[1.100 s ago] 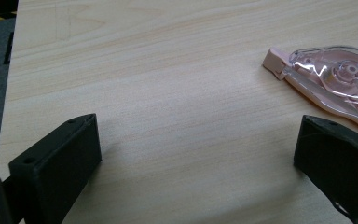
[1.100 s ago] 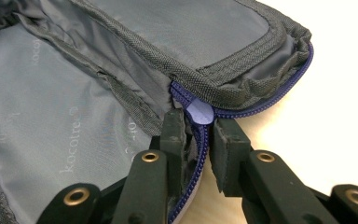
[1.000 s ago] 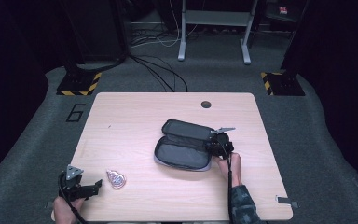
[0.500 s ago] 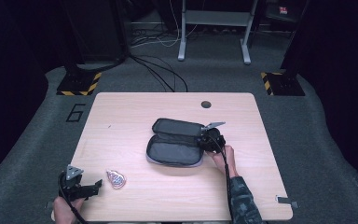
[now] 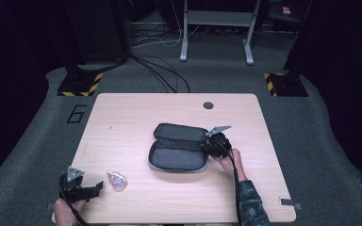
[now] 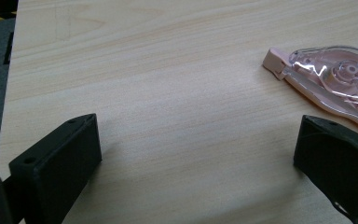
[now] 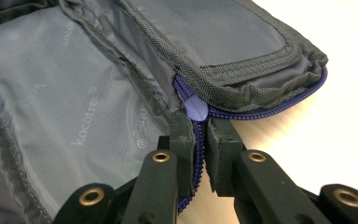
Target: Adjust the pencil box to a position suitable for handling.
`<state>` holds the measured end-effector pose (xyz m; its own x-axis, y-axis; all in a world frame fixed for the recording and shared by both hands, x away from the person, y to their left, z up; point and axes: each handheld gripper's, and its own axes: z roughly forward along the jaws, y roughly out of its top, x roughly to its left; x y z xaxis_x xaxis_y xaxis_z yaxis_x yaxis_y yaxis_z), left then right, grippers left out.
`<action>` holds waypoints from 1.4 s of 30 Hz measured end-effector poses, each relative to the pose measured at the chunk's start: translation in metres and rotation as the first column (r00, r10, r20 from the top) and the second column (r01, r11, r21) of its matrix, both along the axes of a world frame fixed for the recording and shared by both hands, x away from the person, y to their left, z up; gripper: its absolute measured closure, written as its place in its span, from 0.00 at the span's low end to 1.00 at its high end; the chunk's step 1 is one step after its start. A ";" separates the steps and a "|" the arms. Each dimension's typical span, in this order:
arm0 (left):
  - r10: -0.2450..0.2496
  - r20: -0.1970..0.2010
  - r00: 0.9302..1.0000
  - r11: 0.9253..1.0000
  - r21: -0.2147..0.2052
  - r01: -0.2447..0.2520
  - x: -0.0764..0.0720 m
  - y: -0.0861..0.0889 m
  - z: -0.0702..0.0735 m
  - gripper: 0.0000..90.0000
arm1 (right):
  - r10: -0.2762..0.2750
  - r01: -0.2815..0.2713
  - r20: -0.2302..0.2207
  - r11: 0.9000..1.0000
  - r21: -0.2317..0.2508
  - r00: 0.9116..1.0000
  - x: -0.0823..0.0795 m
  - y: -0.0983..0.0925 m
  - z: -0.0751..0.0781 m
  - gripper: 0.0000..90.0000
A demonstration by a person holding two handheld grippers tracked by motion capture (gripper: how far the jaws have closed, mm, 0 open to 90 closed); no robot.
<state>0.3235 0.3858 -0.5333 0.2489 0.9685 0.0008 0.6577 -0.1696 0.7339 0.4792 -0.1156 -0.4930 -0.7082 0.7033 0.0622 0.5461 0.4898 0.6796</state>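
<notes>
A black pencil case (image 5: 176, 153) lies open in the middle of the wooden table (image 5: 132, 117), its grey lining up and its lid folded toward the far side. My right gripper (image 5: 210, 146) is at the case's right end. In the right gripper view its jaws have just been closing and are shut (image 7: 198, 123) on the case's blue zipper edge (image 7: 98, 93), just below the zipper pull (image 7: 196, 109). My left gripper (image 5: 96, 188) rests open at the near left corner. A pink clear tape dispenser (image 5: 117, 180) lies just beyond its right jaw (image 6: 331, 88), untouched.
A round cable hole (image 5: 208, 104) sits near the table's far edge. A small clip (image 5: 287, 202) is fixed at the near right edge. On the floor beyond are cables (image 5: 165, 75) and striped stand feet (image 5: 78, 84).
The case's lid has swung open toward the far side and the case has shifted a little left. My right gripper moved left with the zipper edge. The left gripper stayed put.
</notes>
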 end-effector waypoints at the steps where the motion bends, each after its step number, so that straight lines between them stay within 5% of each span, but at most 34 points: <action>1: 0.000 0.000 1.000 1.000 0.000 0.000 0.000 0.000 0.000 0.01 | 0.000 0.000 0.000 1.000 0.000 1.000 0.000 0.000 0.000 0.91; 11: 0.000 0.000 1.000 1.000 0.000 0.000 0.000 0.000 0.000 0.01 | 0.052 -0.051 0.018 0.997 -0.058 0.998 0.003 -0.007 0.000 0.89; 13: 0.000 0.000 1.000 1.000 0.000 0.000 0.000 0.000 0.000 0.01 | 0.029 -0.029 0.006 0.999 -0.034 1.000 0.003 -0.006 -0.001 0.68; 14: 0.000 0.000 1.000 1.000 0.000 0.000 0.000 0.000 0.000 0.01 | 0.029 -0.029 0.006 0.999 -0.034 1.000 0.003 -0.006 -0.001 0.68; 16: 0.001 0.000 1.000 1.000 0.000 -0.001 0.000 0.000 0.000 0.01 | 0.000 0.001 0.015 1.000 -0.017 1.000 -0.002 -0.005 0.001 0.44; 22: 0.001 0.000 1.000 1.000 0.000 -0.001 0.000 0.000 0.000 0.01 | -0.068 0.065 0.054 0.996 0.062 0.996 -0.019 -0.016 0.015 0.26; 32: 0.000 0.000 1.000 1.000 0.000 0.000 0.000 0.000 0.000 0.01 | -0.224 0.222 0.135 0.975 0.031 0.965 -0.063 -0.058 0.018 0.14; 38: 0.000 0.000 1.000 1.000 -0.001 0.000 0.000 0.000 0.000 0.01 | -0.310 0.306 0.110 0.951 0.050 0.944 -0.076 -0.085 -0.002 0.13; 41: 0.000 0.001 1.000 1.000 0.000 0.000 0.000 0.000 0.000 0.01 | -0.320 0.316 0.103 0.948 0.047 0.942 -0.079 -0.093 -0.009 0.12; 42: 0.000 0.000 1.000 1.000 0.000 0.000 0.000 0.000 0.000 0.01 | -0.348 0.344 0.089 0.937 0.057 0.933 -0.083 -0.100 -0.016 0.12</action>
